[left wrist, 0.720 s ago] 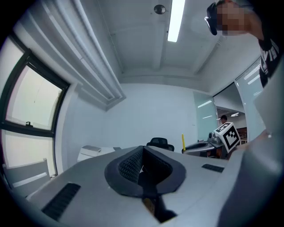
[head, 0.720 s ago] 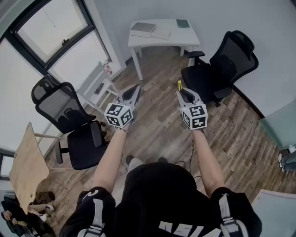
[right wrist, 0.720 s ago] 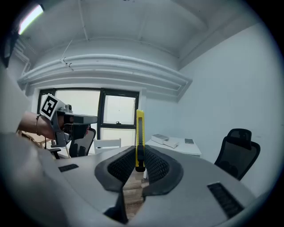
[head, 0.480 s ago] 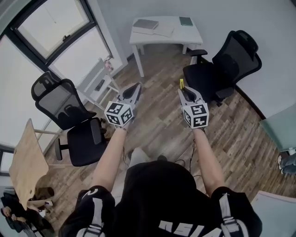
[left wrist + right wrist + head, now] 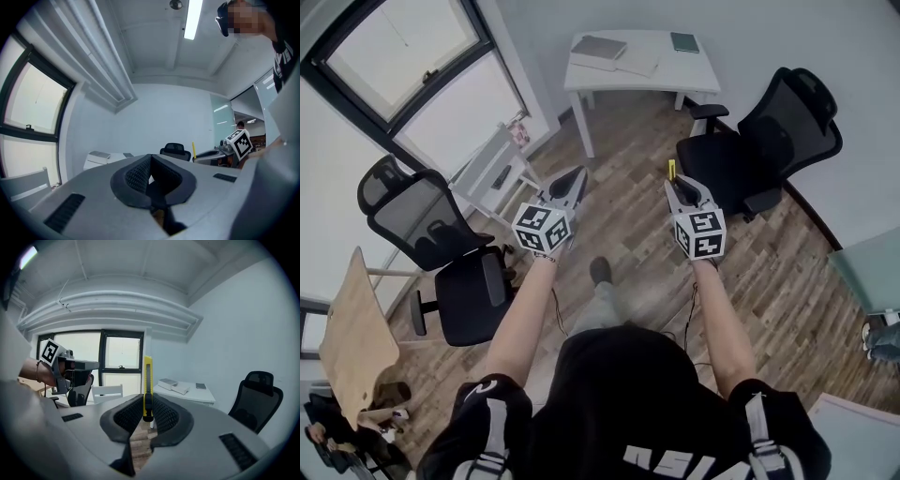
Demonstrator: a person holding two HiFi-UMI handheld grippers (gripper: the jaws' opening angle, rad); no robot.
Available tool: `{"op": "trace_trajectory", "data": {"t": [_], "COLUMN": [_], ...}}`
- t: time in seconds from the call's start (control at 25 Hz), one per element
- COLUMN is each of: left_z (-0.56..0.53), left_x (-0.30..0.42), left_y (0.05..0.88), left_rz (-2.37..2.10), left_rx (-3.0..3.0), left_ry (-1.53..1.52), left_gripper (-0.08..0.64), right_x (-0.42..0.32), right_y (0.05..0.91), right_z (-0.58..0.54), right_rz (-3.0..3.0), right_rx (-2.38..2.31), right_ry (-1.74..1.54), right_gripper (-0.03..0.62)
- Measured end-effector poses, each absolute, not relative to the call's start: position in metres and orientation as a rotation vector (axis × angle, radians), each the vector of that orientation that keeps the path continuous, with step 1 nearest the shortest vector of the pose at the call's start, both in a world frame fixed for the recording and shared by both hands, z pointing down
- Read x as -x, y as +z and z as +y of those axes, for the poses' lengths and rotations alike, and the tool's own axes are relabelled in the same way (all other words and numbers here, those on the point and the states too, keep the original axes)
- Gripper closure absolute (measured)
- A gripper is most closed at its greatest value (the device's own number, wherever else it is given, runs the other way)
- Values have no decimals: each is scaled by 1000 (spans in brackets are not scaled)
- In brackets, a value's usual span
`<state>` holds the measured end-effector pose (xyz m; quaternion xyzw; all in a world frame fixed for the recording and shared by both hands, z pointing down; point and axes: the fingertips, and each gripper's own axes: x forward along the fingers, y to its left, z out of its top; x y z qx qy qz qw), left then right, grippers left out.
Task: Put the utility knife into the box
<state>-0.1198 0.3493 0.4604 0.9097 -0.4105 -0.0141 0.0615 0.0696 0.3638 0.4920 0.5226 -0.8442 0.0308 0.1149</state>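
Note:
A yellow utility knife [image 5: 147, 380] stands upright between the pads of my right gripper [image 5: 147, 401], which is shut on its lower end. In the head view the knife [image 5: 671, 170] pokes out past the right gripper [image 5: 675, 185]. My left gripper [image 5: 575, 178] is held level beside it, its jaws together with nothing in them [image 5: 150, 164]. Both hang in the air above a wood floor. Ahead stands a white table [image 5: 675, 80] with a grey box [image 5: 598, 47] on it. The right gripper view shows that box [image 5: 168, 383] past the knife.
A black office chair [image 5: 769, 141] stands right of the table, and another [image 5: 431, 244] is at my left. A white folding chair [image 5: 502, 173] is under the window [image 5: 403, 66]. A wooden tabletop [image 5: 352, 337] is at far left. A flat white item [image 5: 628, 66] and a green one [image 5: 683, 42] share the table.
The person has stepped forward, with a shoe now showing below the grippers. The left chair has slid back in view. Both grippers keep their pose and the knife stays held.

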Motion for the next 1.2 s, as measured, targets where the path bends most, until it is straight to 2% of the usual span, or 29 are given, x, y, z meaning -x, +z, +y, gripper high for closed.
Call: {"op": "trace_trajectory", "data": {"t": [0.68,1.2], "left_z": [146,59], "left_x": [141,169], "left_y": [467,472], "left_rz": [-1159,-1102], "left_rx": [-2722,-2728], "left_ry": [-39,-56], "left_gripper": [535,535], "right_x": [-49,-25], "right_y": [495,503], "right_z": [170,88], "right_rz": [-2407,-2358], "right_rx": [-1549,-1573], "right_ry": [147,168], "right_gripper": [520,519]}}
